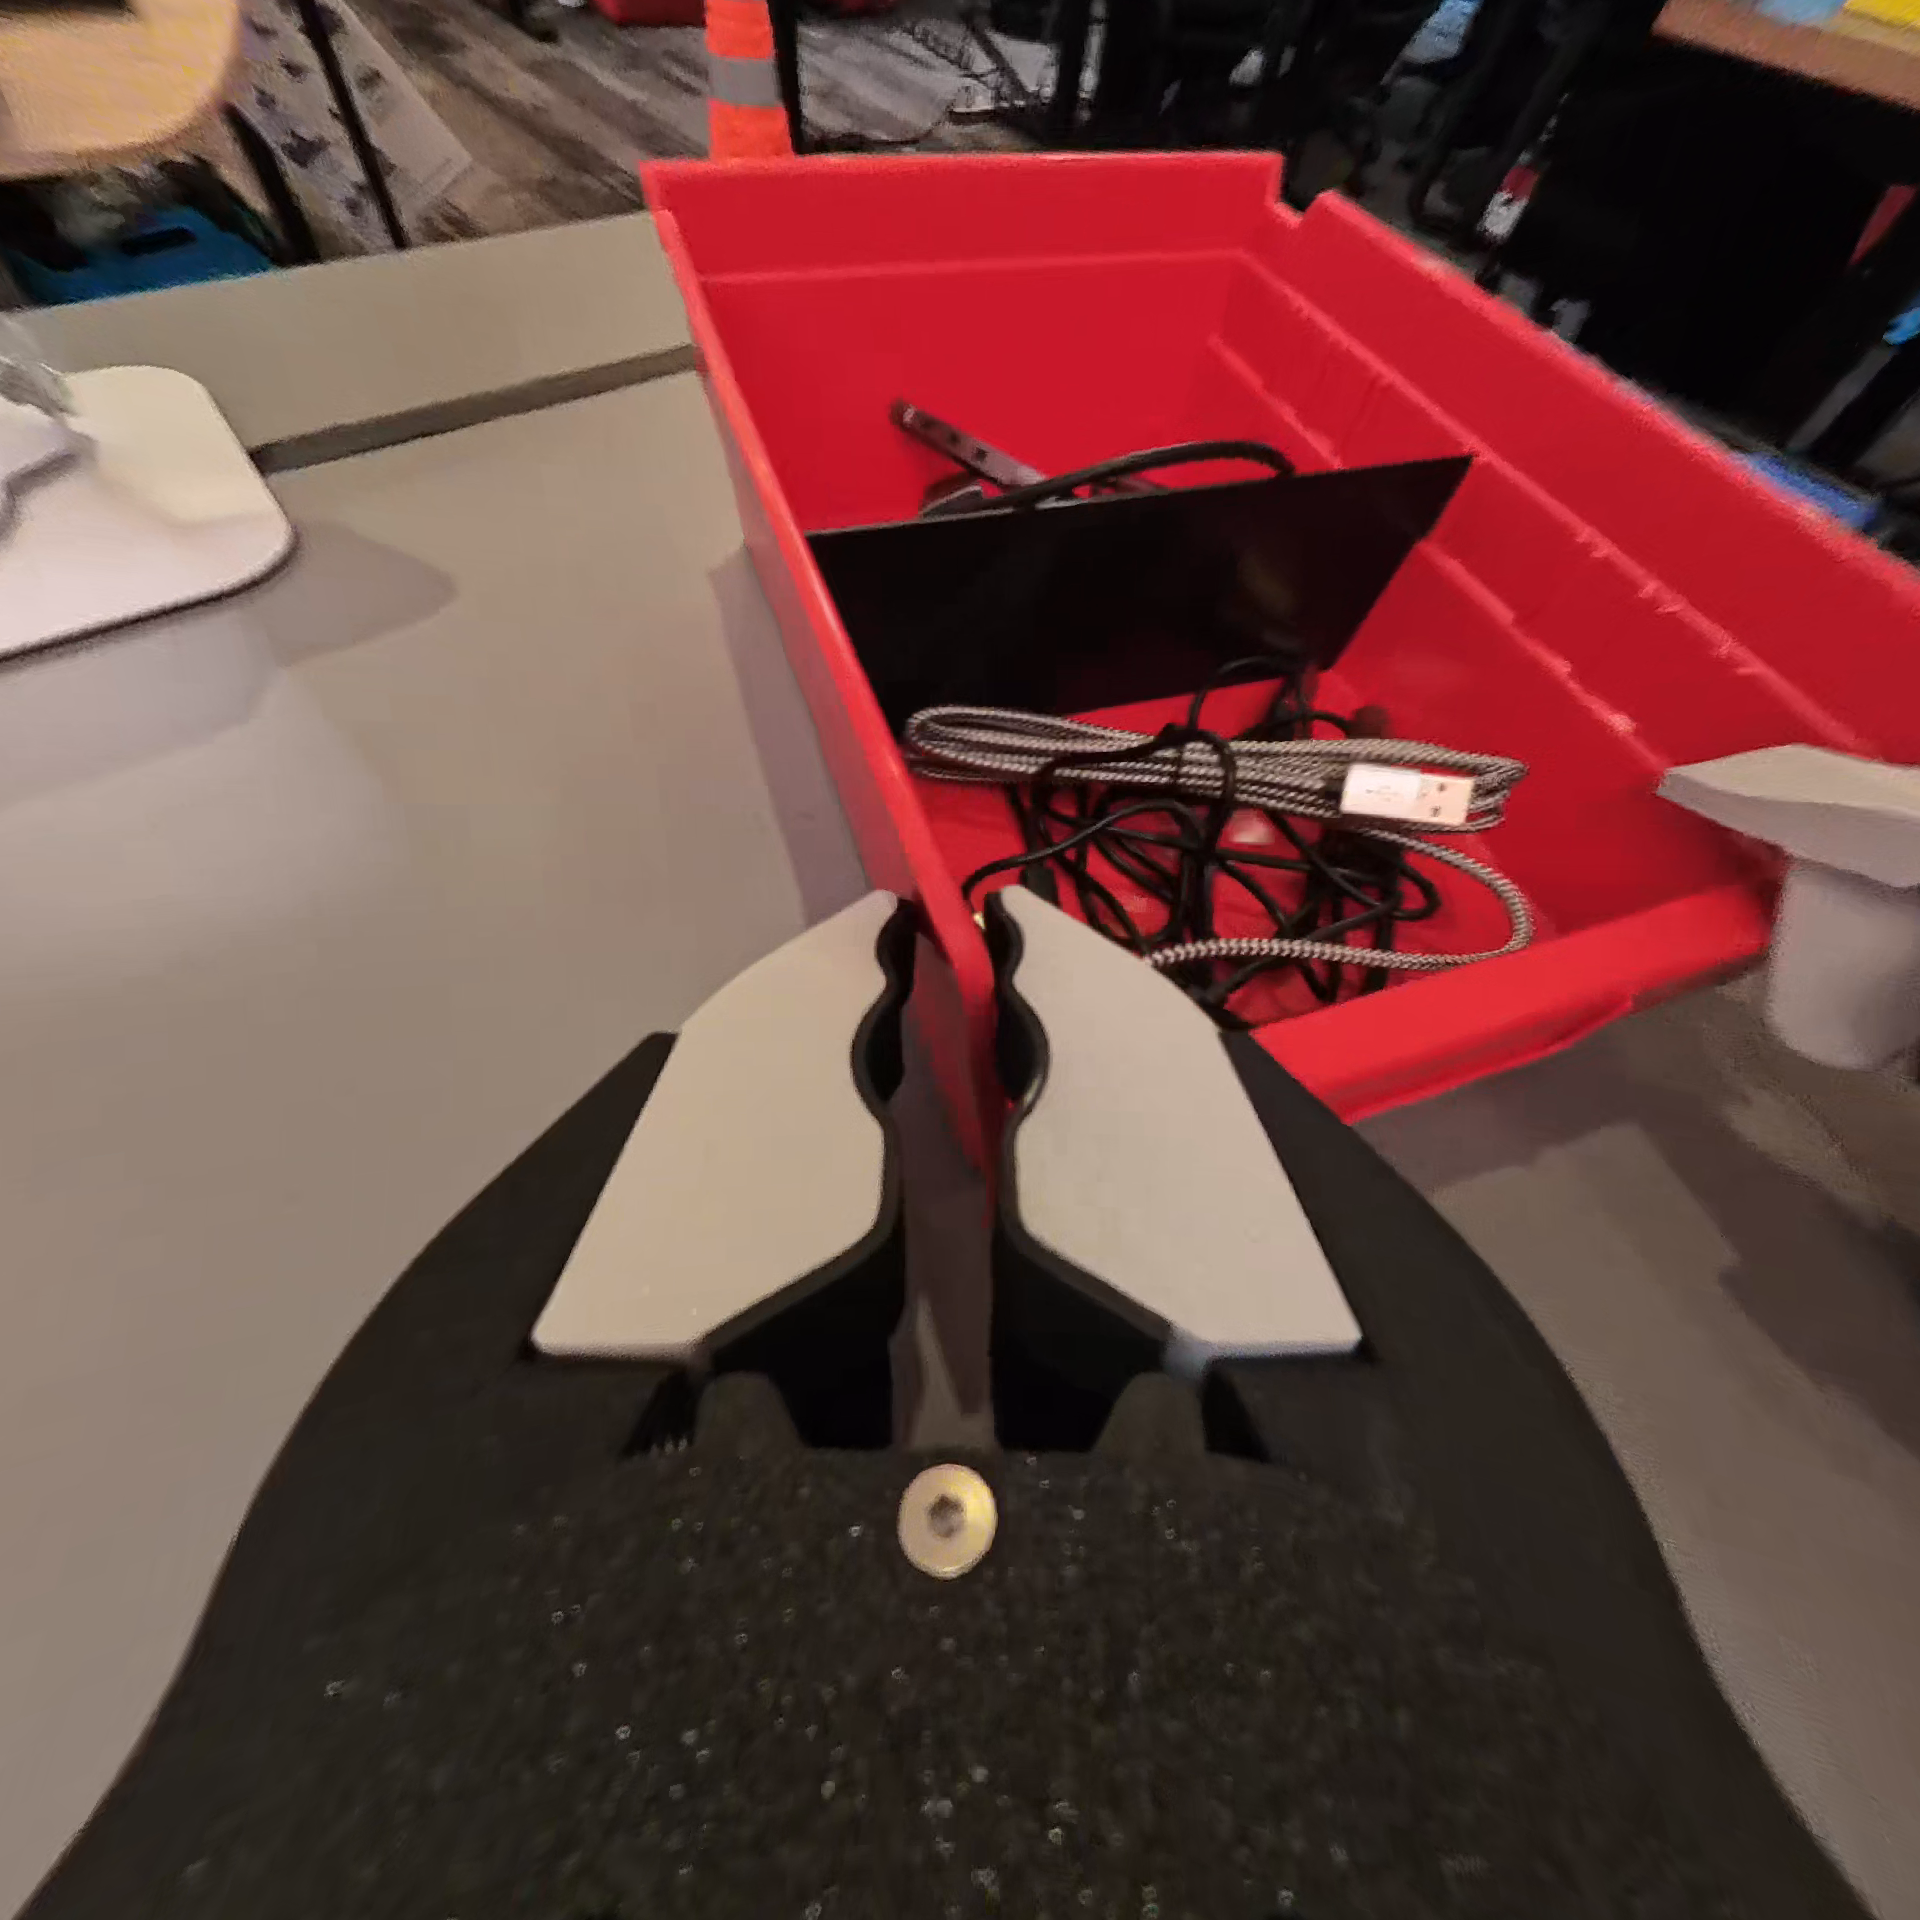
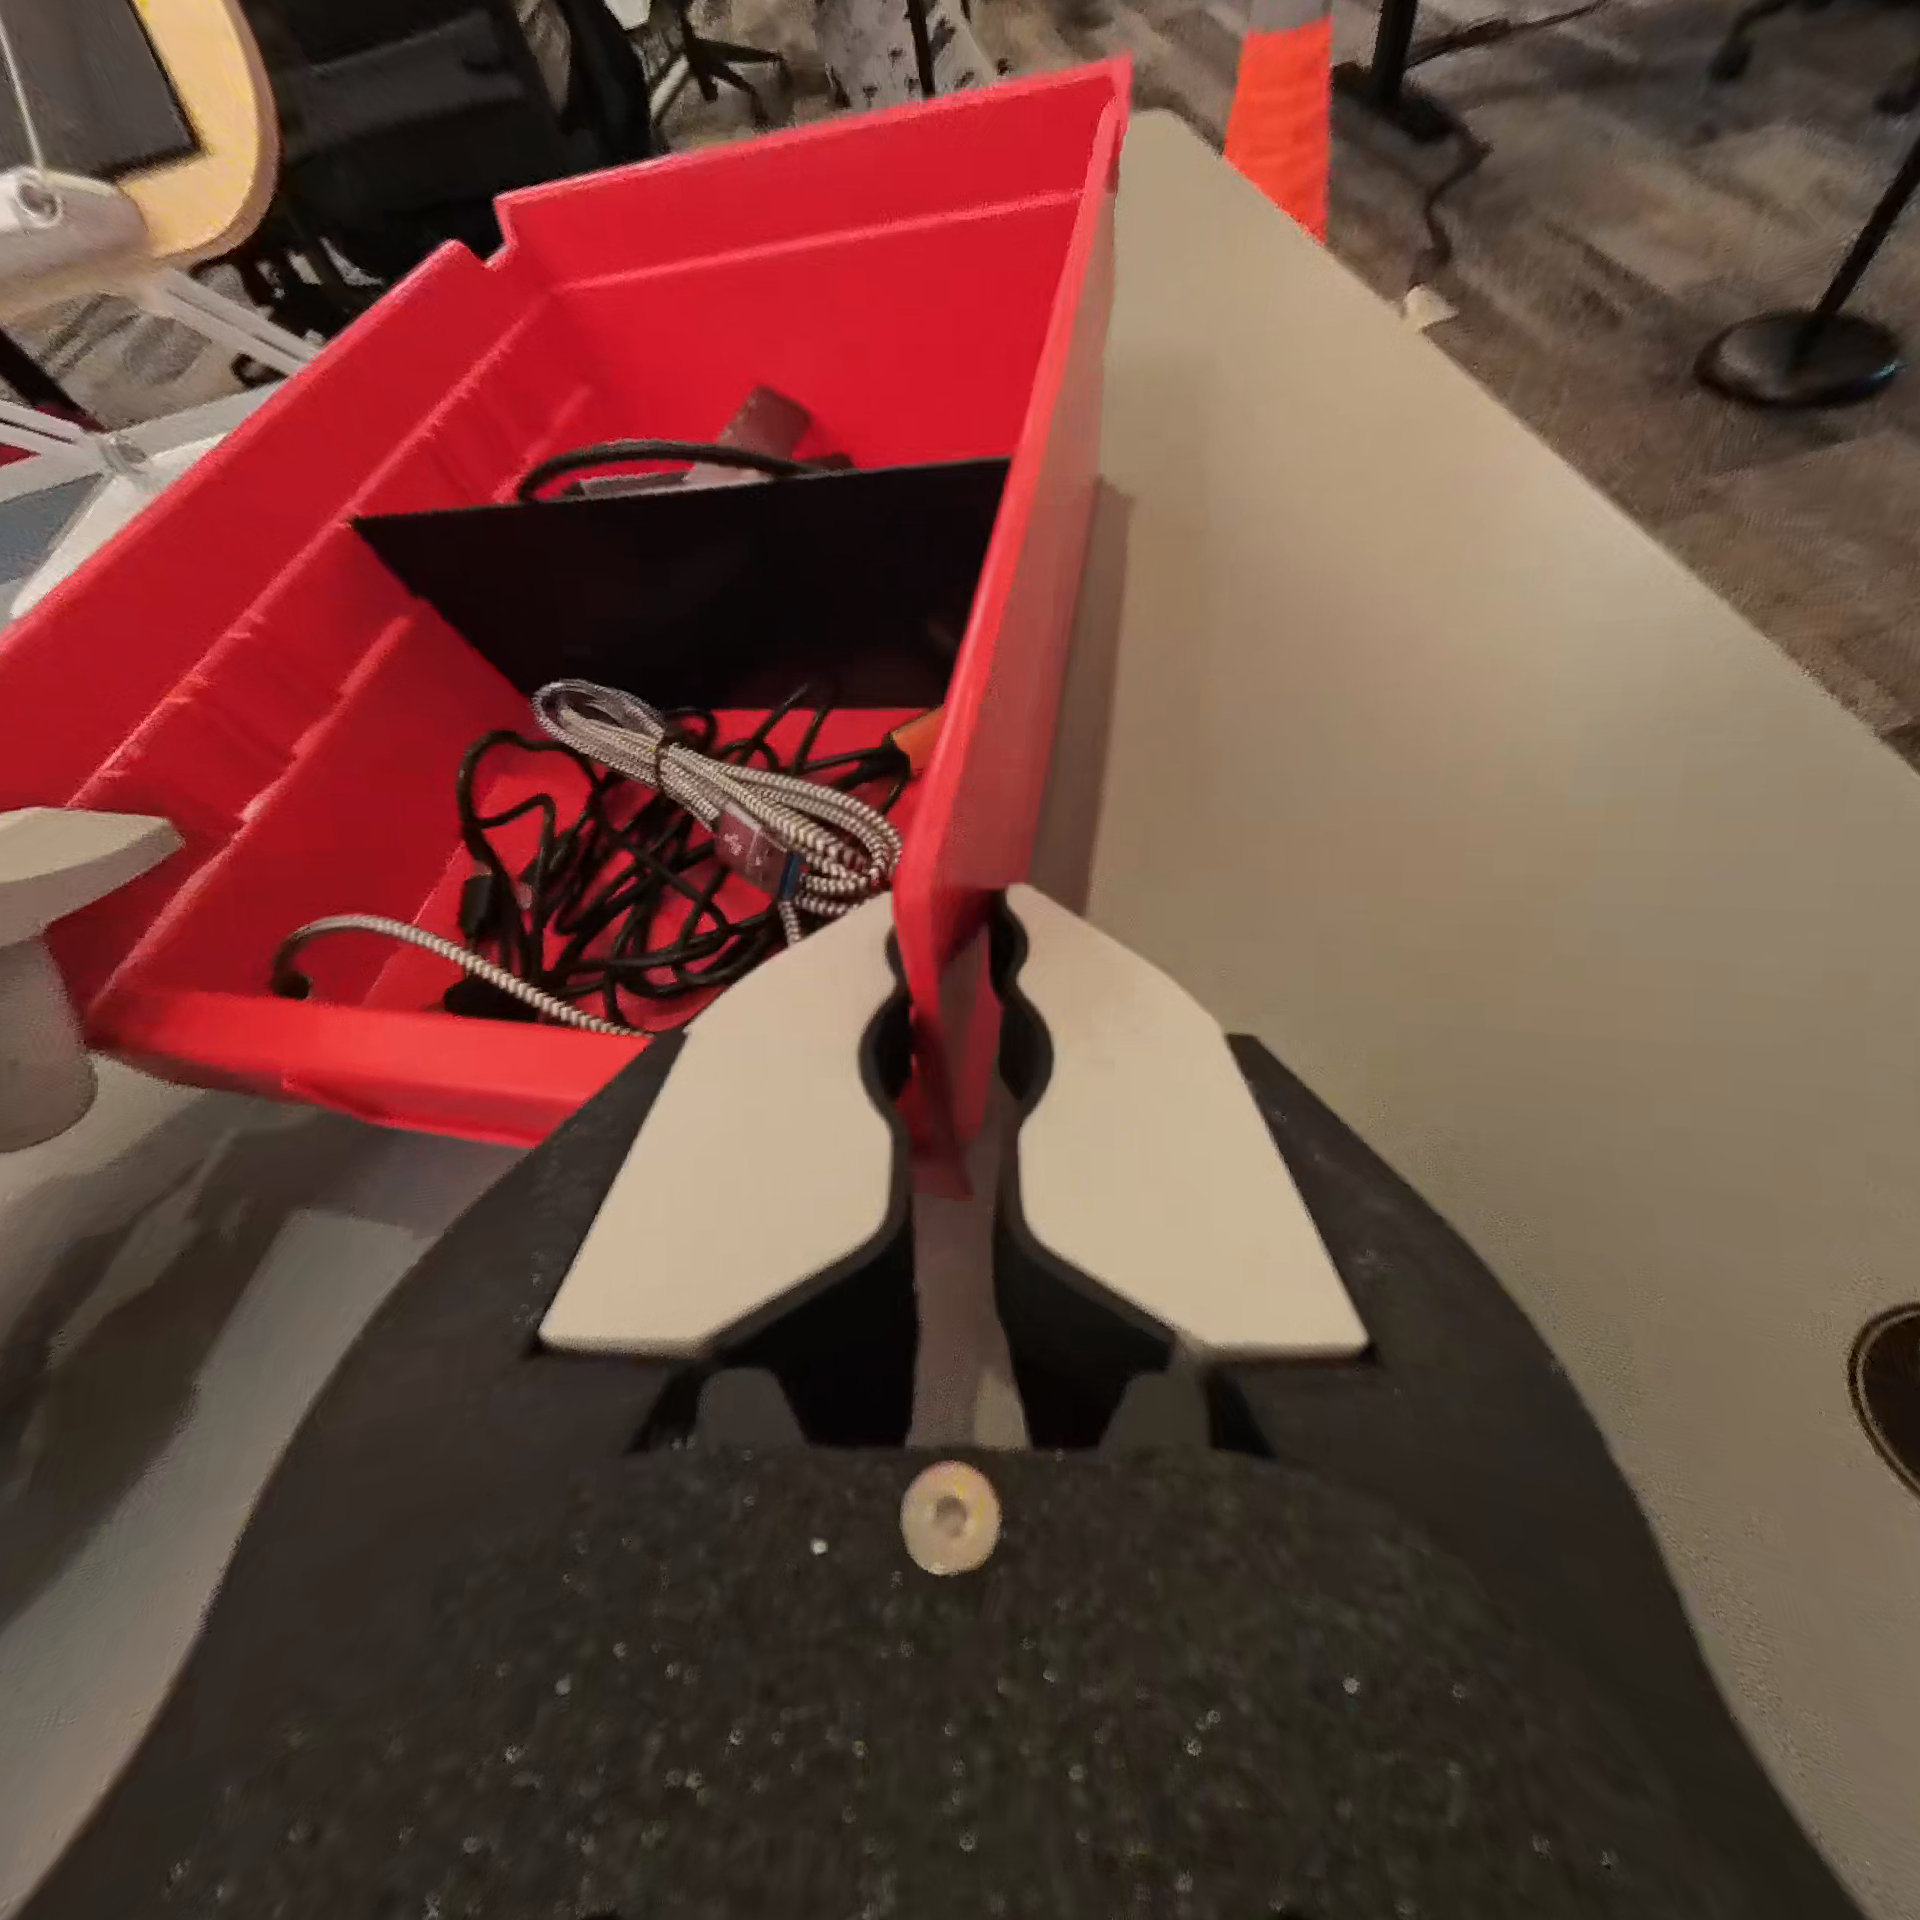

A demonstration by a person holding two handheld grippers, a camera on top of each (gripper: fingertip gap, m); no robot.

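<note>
A grey table (image 1: 364,883) fills the near ground in both views, matte and bare around the bin; in the left wrist view a pale flat plate (image 1: 135,509) lies on it at ten o'clock; beyond the far edge the room shows patterned carpet, dark stands and an orange cone (image 1: 743,78) at twelve o'clock; in the right wrist view a round black stand base (image 2: 1808,358) sits on the floor at two o'clock.

The left gripper (image 1: 948,914) is clamped on the near left corner wall of the red bin (image 1: 1039,208), one finger outside the wall, one inside, jaws nearly together with only the wall between them; the right gripper (image 2: 948,914) is pinched the same way on the near right corner wall, its jaws narrowed onto the red plastic; each gripper shows in the other's view as a grey tip at the frame edge.

The red bin stands on the table at twelve o'clock from both grippers; its near compartment holds a tangle of black cables (image 1: 1195,883) and a grey braided cable (image 1: 1195,753) with a silver plug; a black divider (image 1: 1122,592) crosses the bin behind them; the far compartment holds a dark cable and a blurred dark object.
</note>
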